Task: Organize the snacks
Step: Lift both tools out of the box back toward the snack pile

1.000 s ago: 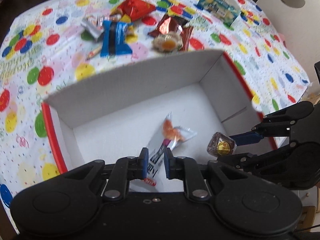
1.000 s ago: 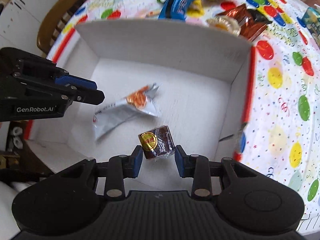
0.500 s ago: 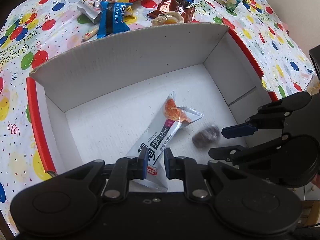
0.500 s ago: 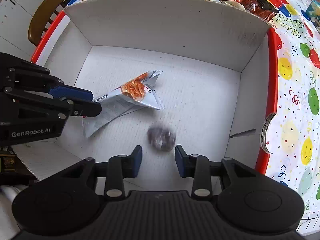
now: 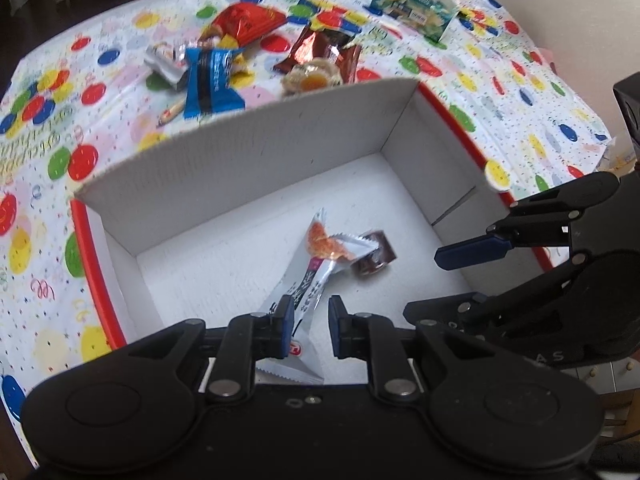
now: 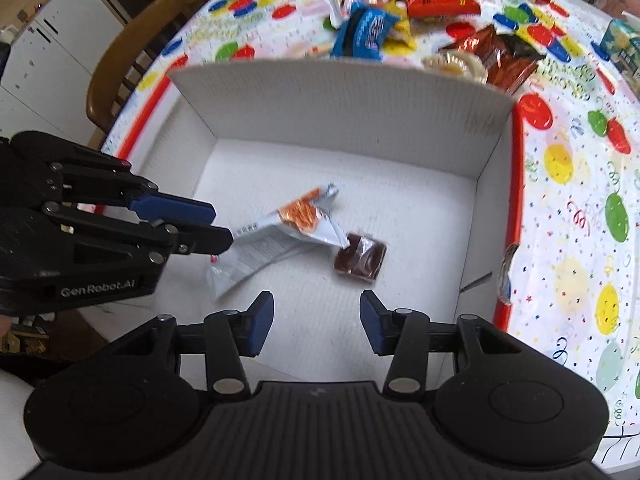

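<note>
A white cardboard box with a red rim [image 5: 256, 128] [image 6: 340, 92] stands on the balloon-print tablecloth. On its floor lie a long white snack packet [image 5: 320, 248] [image 6: 280, 232] with an orange picture and a brown wrapped candy [image 5: 374, 256] [image 6: 360, 260], touching each other. My left gripper [image 5: 311, 326] [image 6: 222, 226] is shut on the packet's near end, with the far end resting on the box floor. My right gripper [image 6: 316, 320] [image 5: 422, 282] hangs open and empty just short of the candy.
Beyond the box lie loose snacks: a blue packet [image 5: 210, 80], a red bag [image 5: 248, 24], a brown bag [image 5: 320, 52], a jelly cup [image 5: 312, 80] and a green-blue carton [image 5: 416, 8]. A wooden chair [image 6: 120, 72] stands at the table's left edge.
My right gripper opened and let go of the brown candy, which fell to the box floor beside the packet. The left gripper brought the packet down onto the floor.
</note>
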The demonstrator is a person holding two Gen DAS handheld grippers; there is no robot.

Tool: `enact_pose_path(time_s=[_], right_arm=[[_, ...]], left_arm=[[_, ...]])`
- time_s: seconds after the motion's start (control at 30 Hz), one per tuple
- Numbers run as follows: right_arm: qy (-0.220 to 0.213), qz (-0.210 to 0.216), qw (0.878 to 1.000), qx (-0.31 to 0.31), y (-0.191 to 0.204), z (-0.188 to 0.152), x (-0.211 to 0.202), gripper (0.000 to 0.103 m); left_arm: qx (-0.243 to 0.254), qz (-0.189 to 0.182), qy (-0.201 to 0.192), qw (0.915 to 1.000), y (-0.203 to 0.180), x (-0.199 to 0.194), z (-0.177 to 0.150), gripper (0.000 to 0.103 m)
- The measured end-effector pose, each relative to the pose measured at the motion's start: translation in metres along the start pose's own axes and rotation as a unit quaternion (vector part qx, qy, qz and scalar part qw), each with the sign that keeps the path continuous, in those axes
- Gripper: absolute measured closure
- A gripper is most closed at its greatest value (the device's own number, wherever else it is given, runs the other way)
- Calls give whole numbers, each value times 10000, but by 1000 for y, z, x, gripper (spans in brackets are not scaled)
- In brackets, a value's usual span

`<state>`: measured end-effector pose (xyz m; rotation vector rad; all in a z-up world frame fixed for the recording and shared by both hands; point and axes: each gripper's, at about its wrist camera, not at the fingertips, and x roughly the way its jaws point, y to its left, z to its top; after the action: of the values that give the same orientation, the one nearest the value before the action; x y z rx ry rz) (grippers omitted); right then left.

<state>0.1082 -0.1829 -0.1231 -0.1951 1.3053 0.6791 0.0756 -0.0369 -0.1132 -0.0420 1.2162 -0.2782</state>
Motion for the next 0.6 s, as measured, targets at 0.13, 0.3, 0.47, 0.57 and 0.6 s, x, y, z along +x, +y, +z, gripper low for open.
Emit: enact_pose_path(time_s=[0.13, 0.3, 0.47, 0.57, 0.6], right_arm=[[-232, -4, 9997, 9, 1, 2, -19, 56], [-558, -45, 9984, 101, 0, 5, -43, 56], [-997, -126, 9947, 204, -1, 10, -68, 40], [-1205, -153, 9923, 232, -2, 13, -82, 40], [-1262, -164, 9916, 249, -3, 15, -86, 38]], left_arm=[[82, 28, -220, 9997, -3, -15, 2, 88], [148, 77, -526, 9985, -6, -34, 6, 82], [229, 192, -869, 9958, -9, -53, 11, 61], [270, 283, -1092, 9933, -11, -64, 14, 40], [309, 310, -1160, 9923, -12, -68, 15, 35]])
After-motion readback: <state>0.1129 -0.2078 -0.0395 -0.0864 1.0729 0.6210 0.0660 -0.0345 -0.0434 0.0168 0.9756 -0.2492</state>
